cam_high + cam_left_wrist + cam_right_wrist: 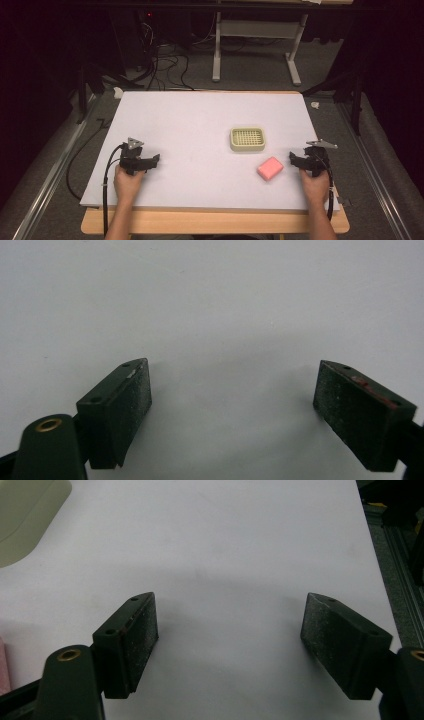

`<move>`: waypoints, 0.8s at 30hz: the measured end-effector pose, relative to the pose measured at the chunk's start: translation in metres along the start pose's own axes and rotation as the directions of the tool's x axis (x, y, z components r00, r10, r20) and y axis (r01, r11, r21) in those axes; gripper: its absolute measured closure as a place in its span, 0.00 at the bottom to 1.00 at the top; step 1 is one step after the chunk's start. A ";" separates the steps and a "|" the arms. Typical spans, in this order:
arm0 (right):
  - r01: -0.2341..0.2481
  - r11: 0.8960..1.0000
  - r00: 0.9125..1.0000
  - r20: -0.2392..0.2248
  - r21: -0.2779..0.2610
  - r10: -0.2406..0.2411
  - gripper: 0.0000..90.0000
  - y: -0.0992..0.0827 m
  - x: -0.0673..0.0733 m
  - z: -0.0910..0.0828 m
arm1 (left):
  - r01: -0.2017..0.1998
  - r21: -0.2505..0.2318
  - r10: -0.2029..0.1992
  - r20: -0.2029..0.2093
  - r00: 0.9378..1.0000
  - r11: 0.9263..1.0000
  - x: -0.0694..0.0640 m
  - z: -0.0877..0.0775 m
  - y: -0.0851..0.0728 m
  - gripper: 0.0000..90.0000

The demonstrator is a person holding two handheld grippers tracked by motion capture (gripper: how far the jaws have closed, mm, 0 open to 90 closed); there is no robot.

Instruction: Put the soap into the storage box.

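A pink soap bar [270, 168] lies on the white table top [200, 150], right of centre near the front. Just behind it sits a cream soap dish [247, 139] with a slotted grid. My right gripper [296, 159] rests low at the table's right side, a short way right of the soap, held by a hand. Its jaws stand wide apart over bare table in the right gripper view [231, 640], where the dish corner [25, 515] and a sliver of the pink soap [4, 667] appear. My left gripper [152, 161] sits at the front left, open [232, 405] with nothing between.
The white top lies on a wooden table [215, 222] whose front edge runs below the hands. Cables [107, 175] trail from the left gripper off the table's left side. Metal rails [50, 170] flank the table; a table frame [255, 45] and floor cables stand beyond.
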State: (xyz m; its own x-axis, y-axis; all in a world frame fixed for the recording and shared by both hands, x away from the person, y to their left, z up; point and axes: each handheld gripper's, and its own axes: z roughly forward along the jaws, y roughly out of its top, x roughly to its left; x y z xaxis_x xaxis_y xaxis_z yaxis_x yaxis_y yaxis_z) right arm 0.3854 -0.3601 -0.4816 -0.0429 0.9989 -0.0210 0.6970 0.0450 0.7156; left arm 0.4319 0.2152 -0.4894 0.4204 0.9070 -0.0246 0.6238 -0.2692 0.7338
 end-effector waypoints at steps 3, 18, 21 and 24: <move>0.003 1.000 1.000 0.003 0.000 -0.003 0.26 0.000 0.000 0.000 | 0.000 0.000 0.000 0.000 1.000 1.000 0.000 0.000 0.000 0.18; 0.004 1.000 1.000 0.005 0.003 -0.004 0.26 0.000 0.000 0.000 | 0.001 0.001 -0.001 -0.001 1.000 1.000 0.000 0.000 0.000 0.18; 0.008 1.000 1.000 0.006 0.002 -0.008 0.26 0.000 0.000 0.000 | 0.000 0.001 0.000 -0.001 1.000 1.000 0.000 0.000 0.000 0.18; -0.001 1.000 1.000 0.002 0.006 0.001 0.26 0.001 0.000 0.000 | 0.000 0.001 0.000 0.000 1.000 1.000 0.000 0.000 0.000 0.18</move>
State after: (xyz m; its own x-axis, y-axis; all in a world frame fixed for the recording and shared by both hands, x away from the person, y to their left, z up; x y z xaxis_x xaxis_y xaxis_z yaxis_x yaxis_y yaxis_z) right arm 0.3861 -0.3598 -0.4810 -0.0407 0.9989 -0.0213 0.7014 0.0437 0.7114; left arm 0.4320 0.2154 -0.4893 0.4203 0.9071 -0.0249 0.6249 -0.2694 0.7328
